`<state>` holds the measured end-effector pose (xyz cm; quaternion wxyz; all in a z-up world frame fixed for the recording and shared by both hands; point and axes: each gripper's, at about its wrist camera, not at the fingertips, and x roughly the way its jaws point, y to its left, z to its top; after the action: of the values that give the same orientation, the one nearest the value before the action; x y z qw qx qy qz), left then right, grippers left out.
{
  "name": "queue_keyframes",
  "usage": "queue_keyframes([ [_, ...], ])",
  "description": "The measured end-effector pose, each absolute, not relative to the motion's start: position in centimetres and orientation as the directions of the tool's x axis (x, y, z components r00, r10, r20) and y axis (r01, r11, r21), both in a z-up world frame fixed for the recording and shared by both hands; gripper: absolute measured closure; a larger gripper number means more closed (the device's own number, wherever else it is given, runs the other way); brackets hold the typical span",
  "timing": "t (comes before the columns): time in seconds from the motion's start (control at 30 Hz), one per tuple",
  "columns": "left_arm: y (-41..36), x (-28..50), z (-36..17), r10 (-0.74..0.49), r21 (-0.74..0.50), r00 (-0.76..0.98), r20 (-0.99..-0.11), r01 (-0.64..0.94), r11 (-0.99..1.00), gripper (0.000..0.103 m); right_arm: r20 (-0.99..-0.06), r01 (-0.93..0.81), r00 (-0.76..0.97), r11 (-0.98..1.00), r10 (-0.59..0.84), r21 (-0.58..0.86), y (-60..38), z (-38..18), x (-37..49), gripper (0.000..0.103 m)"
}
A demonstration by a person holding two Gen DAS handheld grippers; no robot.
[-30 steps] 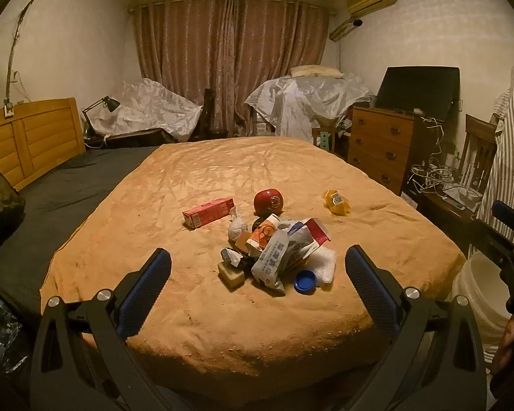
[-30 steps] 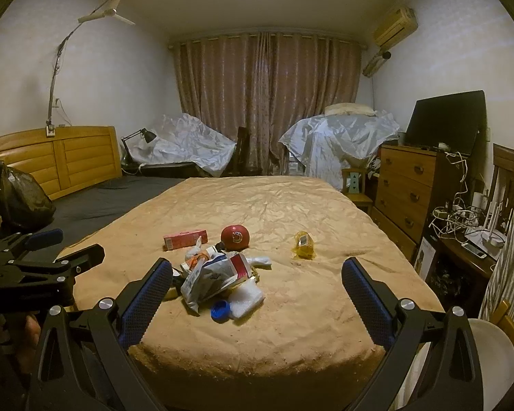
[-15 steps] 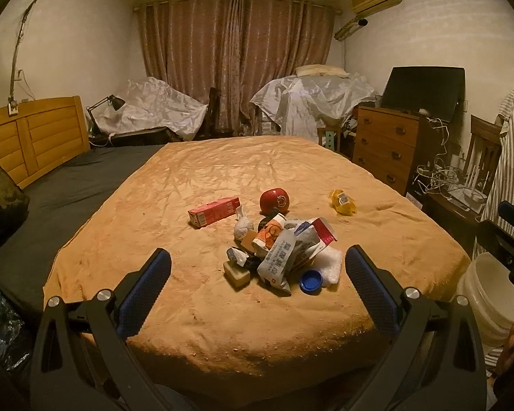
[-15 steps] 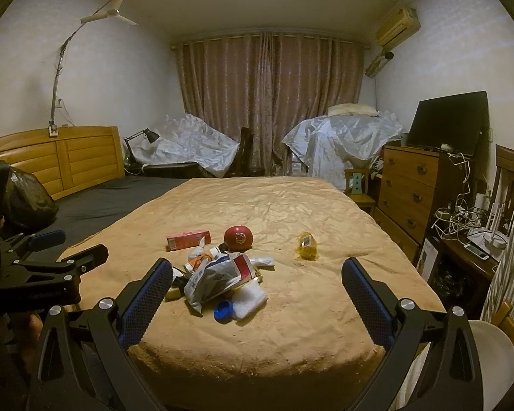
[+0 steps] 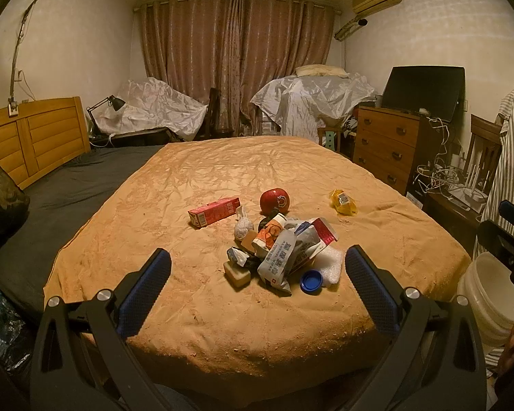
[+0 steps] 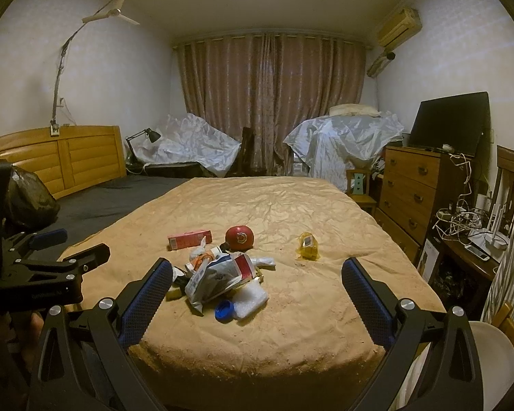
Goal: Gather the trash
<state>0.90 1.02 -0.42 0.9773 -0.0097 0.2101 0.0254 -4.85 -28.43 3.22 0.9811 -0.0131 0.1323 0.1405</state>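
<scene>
A pile of trash point(image 5: 281, 250) lies on the orange bedspread point(image 5: 243, 171): a wipes packet point(image 5: 279, 260), a blue cap point(image 5: 311, 281), white foam point(image 5: 330, 262). A pink carton point(image 5: 214, 210), a red round item point(image 5: 274, 200) and a yellow wrapper point(image 5: 342, 201) lie apart behind it. My left gripper point(image 5: 257, 287) is open and empty, short of the pile. My right gripper point(image 6: 257, 291) is open and empty, also short of the pile point(image 6: 219, 274). A white bucket point(image 5: 490, 294) stands at the bed's right corner.
A wooden headboard point(image 5: 27, 140) and a dark bag point(image 5: 0, 202) are on the left. A dresser point(image 5: 387, 147) with a TV point(image 5: 423, 90), a cable-strewn desk point(image 5: 452, 191) and a chair stand on the right. Covered furniture lines the curtain wall.
Both grippers have shifted slightly; the pile sits a little further right and lower in both views. Both stay open and empty.
</scene>
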Motion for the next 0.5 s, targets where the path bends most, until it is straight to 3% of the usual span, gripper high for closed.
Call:
queue_keyframes([
  [0.5,0.99,0.90,-0.42,0.046,-0.009,0.910,-0.411,-0.054,0.998,0.005,-0.264,-0.281,0.925,0.960,0.274,0.010,-28.39,3.29,-4.95,0.004],
])
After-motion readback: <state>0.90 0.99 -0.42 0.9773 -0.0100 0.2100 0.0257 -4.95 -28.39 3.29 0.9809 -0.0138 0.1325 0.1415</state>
